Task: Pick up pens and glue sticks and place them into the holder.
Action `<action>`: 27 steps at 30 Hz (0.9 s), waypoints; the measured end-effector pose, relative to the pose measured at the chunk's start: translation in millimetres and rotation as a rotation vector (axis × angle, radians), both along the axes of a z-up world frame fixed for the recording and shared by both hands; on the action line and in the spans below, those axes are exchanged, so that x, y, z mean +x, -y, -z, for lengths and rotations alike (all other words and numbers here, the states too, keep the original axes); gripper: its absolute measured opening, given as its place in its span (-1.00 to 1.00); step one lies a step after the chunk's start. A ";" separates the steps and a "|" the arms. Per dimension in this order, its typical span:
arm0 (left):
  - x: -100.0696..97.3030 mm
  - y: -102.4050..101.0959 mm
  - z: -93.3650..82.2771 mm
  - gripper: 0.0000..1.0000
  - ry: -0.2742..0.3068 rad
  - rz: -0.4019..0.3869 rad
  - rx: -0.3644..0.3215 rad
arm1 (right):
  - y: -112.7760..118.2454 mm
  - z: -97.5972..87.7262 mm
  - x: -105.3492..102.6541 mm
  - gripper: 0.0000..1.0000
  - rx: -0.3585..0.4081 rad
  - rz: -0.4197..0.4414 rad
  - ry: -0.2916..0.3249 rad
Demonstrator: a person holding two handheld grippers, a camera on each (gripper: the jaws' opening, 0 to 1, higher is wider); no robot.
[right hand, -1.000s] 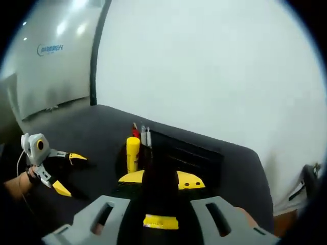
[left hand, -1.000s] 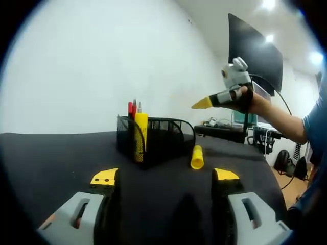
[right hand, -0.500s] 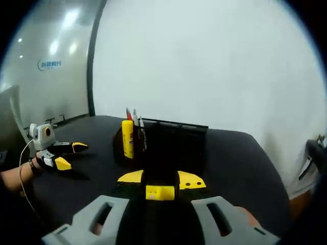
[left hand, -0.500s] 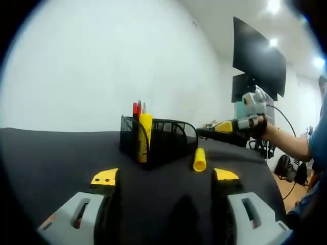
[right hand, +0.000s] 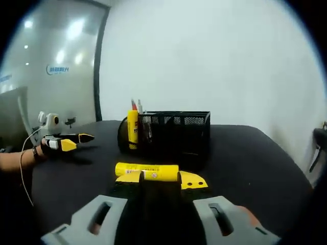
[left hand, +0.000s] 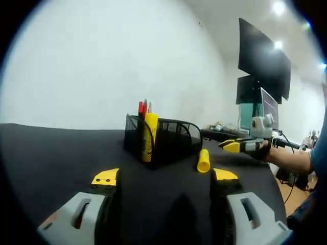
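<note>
A black mesh holder [left hand: 164,142] [right hand: 173,130] stands on the black table [left hand: 61,153], with a yellow glue stick [left hand: 151,122] [right hand: 133,127] and red pens [left hand: 142,107] upright in its end compartment. A second yellow glue stick [left hand: 204,160] [right hand: 147,170] lies loose on the table beside the holder. My right gripper [right hand: 161,178] [left hand: 236,146] sits low at table height, its narrowly open jaws just short of that loose stick, which lies crosswise past the tips. My left gripper [left hand: 164,176] [right hand: 71,141] rests wide open near the table, holding nothing.
Dark monitors [left hand: 263,64] hang on the far wall, and a desk with equipment [left hand: 225,130] stands behind the table. A person's hand and arm [left hand: 286,158] carry the right gripper. Bare table surface [right hand: 245,163] stretches to the right of the holder.
My right gripper has dropped from high above the table to table height, so the loose glue stick now lies right before its tips. The left gripper has hardly moved.
</note>
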State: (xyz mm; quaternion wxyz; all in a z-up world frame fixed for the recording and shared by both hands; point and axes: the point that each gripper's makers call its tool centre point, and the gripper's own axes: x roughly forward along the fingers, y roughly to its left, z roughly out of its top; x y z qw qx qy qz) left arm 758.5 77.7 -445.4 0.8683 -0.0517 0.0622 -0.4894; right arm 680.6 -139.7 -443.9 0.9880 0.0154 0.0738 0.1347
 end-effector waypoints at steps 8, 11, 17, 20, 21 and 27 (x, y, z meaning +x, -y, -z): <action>1.3 2.6 8.3 0.36 -0.020 -0.020 0.041 | 2.1 -7.6 -3.6 -0.50 0.072 -0.017 0.086; -2.8 6.4 7.7 0.30 -0.031 -0.023 0.049 | 6.9 -6.8 -5.0 -0.47 0.097 -0.020 0.083; -42.9 43.1 0.9 0.05 -0.164 0.062 0.006 | 15.7 -13.8 -2.6 -0.47 0.155 0.001 0.111; -57.8 63.0 -5.0 -0.02 -0.226 0.083 -0.018 | 17.0 -13.8 -2.1 -0.48 0.156 0.006 0.113; -59.0 66.9 -5.6 -0.04 -0.241 0.075 -0.022 | 17.5 -13.8 -2.0 -0.49 0.158 0.006 0.113; -59.5 82.6 4.7 -0.36 -0.305 0.038 0.035 | 22.9 -16.7 -2.2 -0.51 0.194 0.015 0.124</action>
